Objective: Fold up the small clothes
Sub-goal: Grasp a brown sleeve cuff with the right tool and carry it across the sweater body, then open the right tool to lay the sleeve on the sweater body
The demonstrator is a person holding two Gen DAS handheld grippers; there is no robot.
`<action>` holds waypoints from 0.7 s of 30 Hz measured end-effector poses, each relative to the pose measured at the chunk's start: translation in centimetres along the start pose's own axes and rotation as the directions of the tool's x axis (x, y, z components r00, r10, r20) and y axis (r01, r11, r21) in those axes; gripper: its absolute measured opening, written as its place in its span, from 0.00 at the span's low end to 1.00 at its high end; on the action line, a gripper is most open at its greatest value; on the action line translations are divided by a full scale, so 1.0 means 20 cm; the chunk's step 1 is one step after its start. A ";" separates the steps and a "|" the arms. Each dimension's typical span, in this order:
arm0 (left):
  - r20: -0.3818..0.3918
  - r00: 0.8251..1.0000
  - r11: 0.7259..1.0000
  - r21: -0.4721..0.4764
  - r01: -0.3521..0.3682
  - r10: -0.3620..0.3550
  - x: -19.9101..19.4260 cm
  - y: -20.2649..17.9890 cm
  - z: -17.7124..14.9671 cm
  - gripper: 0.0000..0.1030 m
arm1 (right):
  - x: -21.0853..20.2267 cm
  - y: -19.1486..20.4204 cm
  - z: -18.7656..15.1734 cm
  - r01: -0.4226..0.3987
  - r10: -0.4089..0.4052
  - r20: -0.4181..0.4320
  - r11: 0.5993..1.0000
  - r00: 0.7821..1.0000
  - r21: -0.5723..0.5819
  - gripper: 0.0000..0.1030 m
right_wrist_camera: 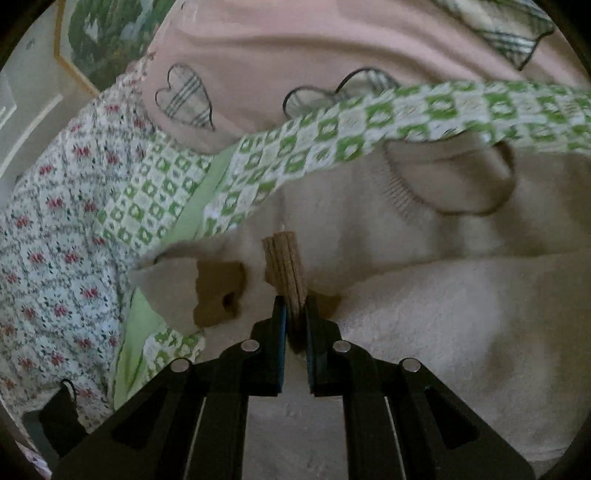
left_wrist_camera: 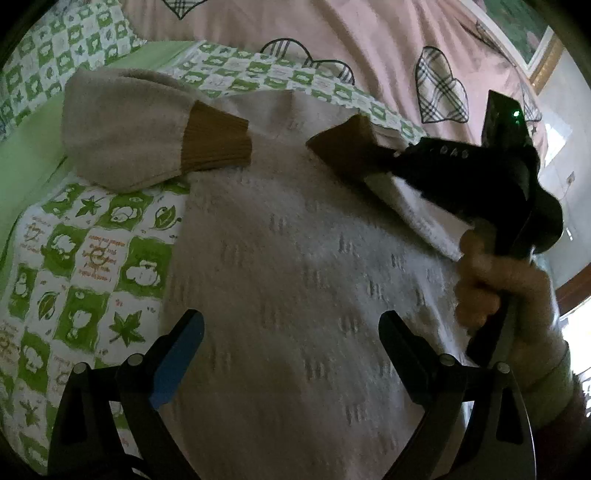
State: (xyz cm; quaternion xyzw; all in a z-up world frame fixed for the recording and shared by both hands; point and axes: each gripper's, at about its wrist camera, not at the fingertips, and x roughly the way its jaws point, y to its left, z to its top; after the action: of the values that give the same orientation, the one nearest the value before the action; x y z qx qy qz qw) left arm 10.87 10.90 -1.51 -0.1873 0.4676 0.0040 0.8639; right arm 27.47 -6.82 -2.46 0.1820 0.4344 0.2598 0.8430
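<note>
A small cream knit sweater [left_wrist_camera: 295,258] with brown ribbed cuffs lies on a green-and-white patterned sheet [left_wrist_camera: 92,236]. Its left sleeve is folded inward, brown cuff [left_wrist_camera: 218,142] resting on the body. My left gripper [left_wrist_camera: 291,354] is open and empty, jaws spread over the sweater's body. My right gripper [right_wrist_camera: 295,314] is shut on the other sleeve's brown cuff [right_wrist_camera: 286,266] and holds it above the sweater; it also shows in the left wrist view [left_wrist_camera: 391,158] at the right. The neckline [right_wrist_camera: 450,184] lies beyond, and the far cuff [right_wrist_camera: 219,291] sits to the left.
A pink duvet with plaid hearts [left_wrist_camera: 369,44] lies behind the sweater. A floral pillow or cover [right_wrist_camera: 55,240] is at the left of the right wrist view. A framed picture [right_wrist_camera: 99,33] hangs on the wall. The holding hand [left_wrist_camera: 498,280] is at the right.
</note>
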 end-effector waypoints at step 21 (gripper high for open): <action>-0.016 0.967 0.959 -0.128 0.252 -0.256 0.56 -0.03 0.55 0.82 | -0.57 -0.27 -0.29 0.053 -0.077 0.130 0.982 0.988 0.183 0.33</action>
State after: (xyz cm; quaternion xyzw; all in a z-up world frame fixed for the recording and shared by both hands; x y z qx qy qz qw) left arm 26.23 12.01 -4.93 -0.2993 0.4525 -0.0807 0.8362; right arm 18.64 -17.41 -1.21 0.2601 0.4028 0.1789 0.8591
